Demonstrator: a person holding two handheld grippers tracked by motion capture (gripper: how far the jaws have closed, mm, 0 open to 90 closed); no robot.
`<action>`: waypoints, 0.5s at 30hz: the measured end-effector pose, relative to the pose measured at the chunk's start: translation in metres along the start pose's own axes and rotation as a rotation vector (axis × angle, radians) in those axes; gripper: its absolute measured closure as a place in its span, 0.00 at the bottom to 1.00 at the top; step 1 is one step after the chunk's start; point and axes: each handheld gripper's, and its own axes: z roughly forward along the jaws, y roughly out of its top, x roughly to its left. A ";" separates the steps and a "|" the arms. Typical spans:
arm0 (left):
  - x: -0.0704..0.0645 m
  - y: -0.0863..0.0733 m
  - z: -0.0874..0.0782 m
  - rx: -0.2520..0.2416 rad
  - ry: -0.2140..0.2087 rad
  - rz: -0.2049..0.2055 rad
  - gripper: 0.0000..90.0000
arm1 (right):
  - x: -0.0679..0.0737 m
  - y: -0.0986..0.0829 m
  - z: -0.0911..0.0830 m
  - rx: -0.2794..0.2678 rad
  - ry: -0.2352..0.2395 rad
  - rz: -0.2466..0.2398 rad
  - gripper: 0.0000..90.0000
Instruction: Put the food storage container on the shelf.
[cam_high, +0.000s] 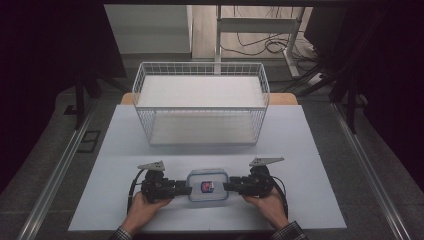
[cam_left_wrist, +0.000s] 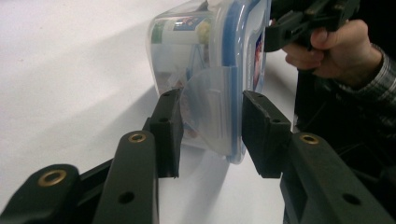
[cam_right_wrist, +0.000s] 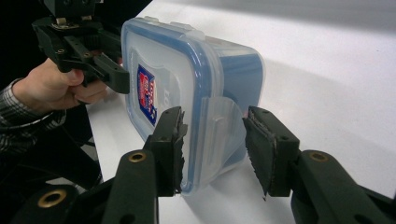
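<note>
Clear lidded box (cam_high: 207, 186) (blue seal, red-blue label), flanked by left gripper (cam_high: 187, 189) and right gripper (cam_high: 226, 187), jaws parted around its latches; wire basket (cam_high: 201, 102) behind.

Two hands bringing two black grippers in toward each other, tip to tip.

The person's left hand (cam_high: 142, 206) is gripping the black two-jaw left gripper (cam_high: 186, 189), its jaws pointing toward the right gripper and standing apart around a clear latch flap (cam_left_wrist: 212, 107). The right hand (cam_high: 270, 202) is holding the black two-jaw right gripper (cam_high: 227, 187), jaws pointing back at the left gripper and likewise parted around a flap. Both checked sleeve cuffs (cam_high: 290, 232) are lying behind the claws.
</note>
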 end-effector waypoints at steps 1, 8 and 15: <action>0.001 0.001 0.000 -0.006 -0.003 -0.011 0.66 | 0.001 0.000 0.000 -0.003 -0.006 0.002 0.64; 0.002 0.005 0.001 -0.016 0.007 -0.013 0.67 | -0.002 0.001 -0.003 -0.028 -0.016 0.043 0.75; 0.010 0.005 0.001 -0.004 -0.027 0.000 0.67 | -0.007 0.002 0.003 -0.006 -0.002 0.004 0.62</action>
